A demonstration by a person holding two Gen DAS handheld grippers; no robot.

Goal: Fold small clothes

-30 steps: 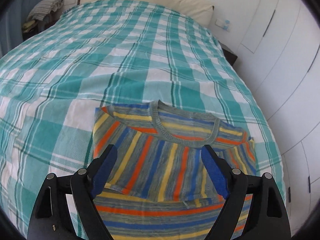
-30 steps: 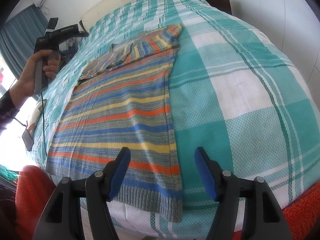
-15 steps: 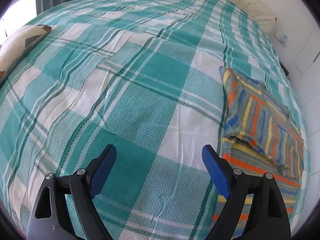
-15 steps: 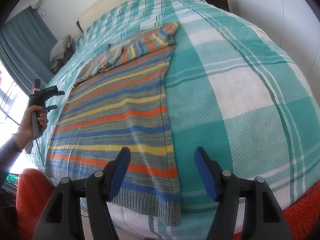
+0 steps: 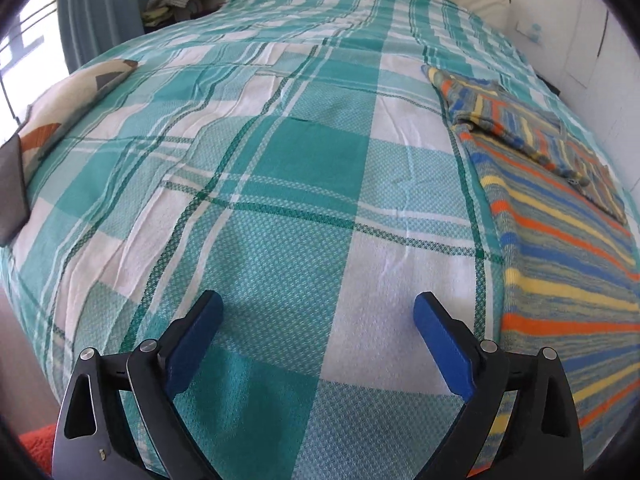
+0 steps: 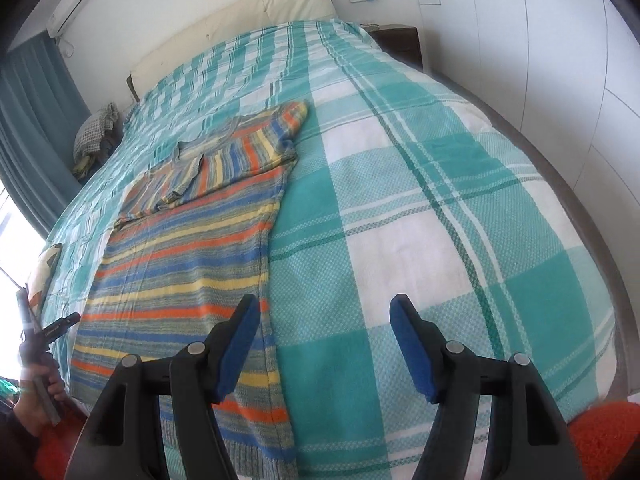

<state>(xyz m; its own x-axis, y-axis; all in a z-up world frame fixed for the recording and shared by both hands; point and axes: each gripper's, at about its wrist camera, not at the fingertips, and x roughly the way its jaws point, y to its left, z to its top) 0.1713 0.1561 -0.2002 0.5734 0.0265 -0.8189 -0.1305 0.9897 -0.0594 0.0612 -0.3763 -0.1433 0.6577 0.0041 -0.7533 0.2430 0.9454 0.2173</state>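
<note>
— How far have you got with the striped sweater?

— The sleeves are in: both lie folded across the chest, up by the collar, so the top part is a neat band. The long body below is still flat and unfolded, running down to the foot edge of the bed, its ribbed hem just at that edge. I'd call it about halfway.

— Where are your claws?

— My left gripper hangs over bare checked bedspread, the sweater off beside it toward the bed's far side edge. Its jaws have just been opening and stand spread wide, nothing between them. My right gripper is near the foot edge, right beside the sweater's long side hem — one finger over the knit, the other over the bedspread. Its jaws have also just been opening, and they grip nothing yet.

— What's left?

— As I judge it, take the hem end at both bottom corners and carry it up over the folded sleeves — perhaps once more after that to make it compact.
</note>
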